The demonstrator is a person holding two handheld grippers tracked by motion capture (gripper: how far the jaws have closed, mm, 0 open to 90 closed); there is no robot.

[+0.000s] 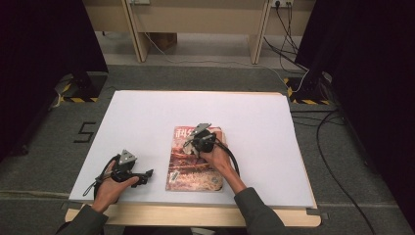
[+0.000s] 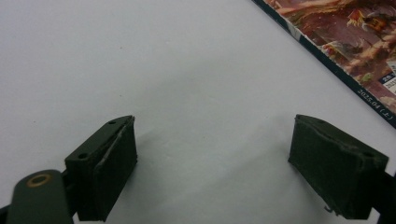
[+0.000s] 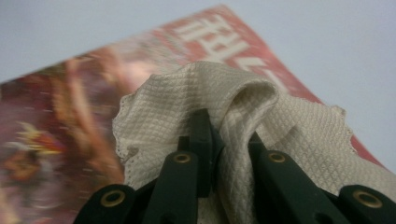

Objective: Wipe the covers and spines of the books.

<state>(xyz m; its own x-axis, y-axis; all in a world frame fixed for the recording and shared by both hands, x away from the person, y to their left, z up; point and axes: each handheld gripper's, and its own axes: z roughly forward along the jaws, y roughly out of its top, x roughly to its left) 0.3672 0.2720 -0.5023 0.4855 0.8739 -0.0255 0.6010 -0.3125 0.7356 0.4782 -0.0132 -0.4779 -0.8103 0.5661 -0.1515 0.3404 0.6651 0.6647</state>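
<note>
One cloth: cream waffle-weave cloth (image 3: 243, 121) bunched in the right claw (image 3: 224, 140), pressed on the magazine (image 1: 195, 159) cover.
Progress: wiping looks mid-way; upper cover under the cloth, lower cover likely left.
Right hand: over the magazine, claw clenched on the cloth, angled down.
Left claw (image 2: 212, 163): released, idle on the white tabletop (image 1: 147, 122) beside the magazine.

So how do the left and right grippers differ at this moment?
The left gripper has its jaws wide apart with nothing between them; the right gripper is shut on a cream cloth. The left sits over the bare white table, the right over the magazine. Both have black jaws.
</note>
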